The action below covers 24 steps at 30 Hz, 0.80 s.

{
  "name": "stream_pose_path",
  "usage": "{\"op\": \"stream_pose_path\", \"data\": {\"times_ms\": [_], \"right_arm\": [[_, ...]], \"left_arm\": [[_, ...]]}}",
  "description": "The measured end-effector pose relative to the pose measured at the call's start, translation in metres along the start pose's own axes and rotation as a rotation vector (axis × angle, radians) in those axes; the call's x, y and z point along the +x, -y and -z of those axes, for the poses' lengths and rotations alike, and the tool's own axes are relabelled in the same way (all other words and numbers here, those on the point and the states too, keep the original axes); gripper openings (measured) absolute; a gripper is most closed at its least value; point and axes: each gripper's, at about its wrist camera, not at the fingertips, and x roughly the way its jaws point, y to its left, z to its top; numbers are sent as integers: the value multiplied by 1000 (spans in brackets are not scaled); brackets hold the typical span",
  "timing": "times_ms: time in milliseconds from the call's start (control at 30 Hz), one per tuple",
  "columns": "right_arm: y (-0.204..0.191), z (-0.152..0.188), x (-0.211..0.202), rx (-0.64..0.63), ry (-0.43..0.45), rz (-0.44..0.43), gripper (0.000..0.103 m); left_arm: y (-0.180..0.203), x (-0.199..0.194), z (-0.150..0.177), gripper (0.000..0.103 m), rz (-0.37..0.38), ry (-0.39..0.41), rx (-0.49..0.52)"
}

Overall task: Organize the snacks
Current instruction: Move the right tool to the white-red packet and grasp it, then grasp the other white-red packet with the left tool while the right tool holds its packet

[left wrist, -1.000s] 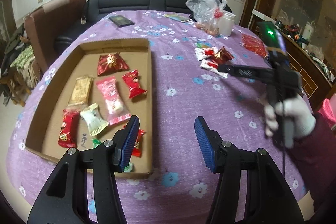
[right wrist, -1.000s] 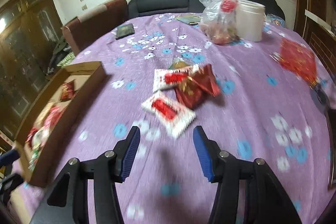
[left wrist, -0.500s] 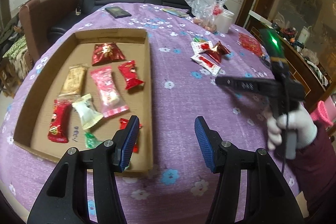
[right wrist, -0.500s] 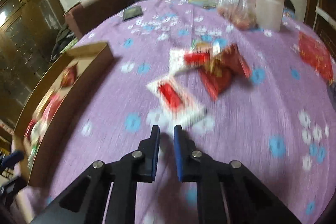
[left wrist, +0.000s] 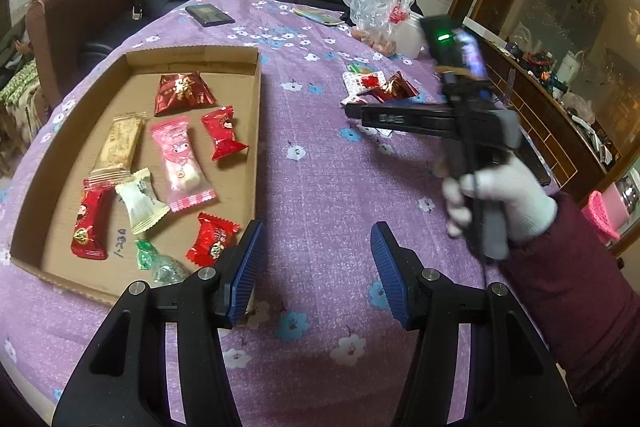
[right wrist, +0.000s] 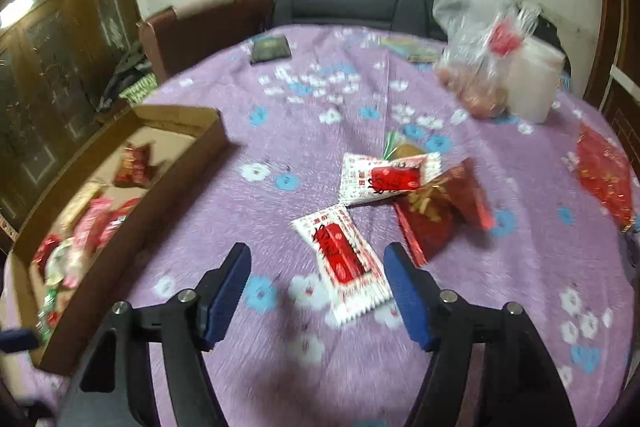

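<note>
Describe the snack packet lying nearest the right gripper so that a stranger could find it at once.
On the purple flowered tablecloth, right of the cardboard tray, lies a small cluster of loose snacks. The white packet with a red panel is the nearest one, apart from the others, in front of the open right gripper.

Indoor light even, moderately bright; right wrist view smeared by motion blur; edges bent, corners blackened by fisheye.

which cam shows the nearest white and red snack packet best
The right wrist view: the white and red snack packet lies whole, though slightly blurred, just ahead of the open jaws. In the left wrist view the right gripper hides it almost entirely.
</note>
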Motion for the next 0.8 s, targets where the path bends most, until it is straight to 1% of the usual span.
{"op": "stream_pose_path", "data": {"times_ms": [33,67,100,133,200,233,267,333,400,433,533,633,700,800], "right_arm": [[3,0,6,17,-22,10,37],[6,1,4,33,-2,16,30],[11,1,2,58,-16,-19,26],[13,4,0,69,-21,-27,24],[15,12,-9,58,-32,7,24],[17,19,-16,62,-38,13,24],[22,26,-23,69,-41,19,24],[31,41,-41,76,-34,67,24],[44,53,-55,105,-30,96,24],[51,58,-61,129,-29,96,24],[76,71,-68,201,-10,69,24],[92,75,-69,282,19,-9,26],[98,75,-68,322,34,-46,27],[100,73,-65,338,40,-71,27]], "left_arm": [[-2,-1,0,55,9,-3,-5],[-4,-1,-1,55,19,-7,-11],[-7,0,-2,55,38,-15,-21],[-10,2,-4,55,66,-26,-38],[-13,6,-11,55,115,-43,-68],[-13,7,-16,55,127,-47,-68],[-10,7,-23,55,133,-45,-54],[0,9,-39,55,144,-39,-16],[11,20,-59,55,146,-55,19],[17,28,-70,55,145,-67,35],[41,71,-112,55,140,-122,86],[53,119,-148,55,152,-181,66],[60,143,-166,55,140,-183,37],[76,181,-187,55,77,-175,66]]}}
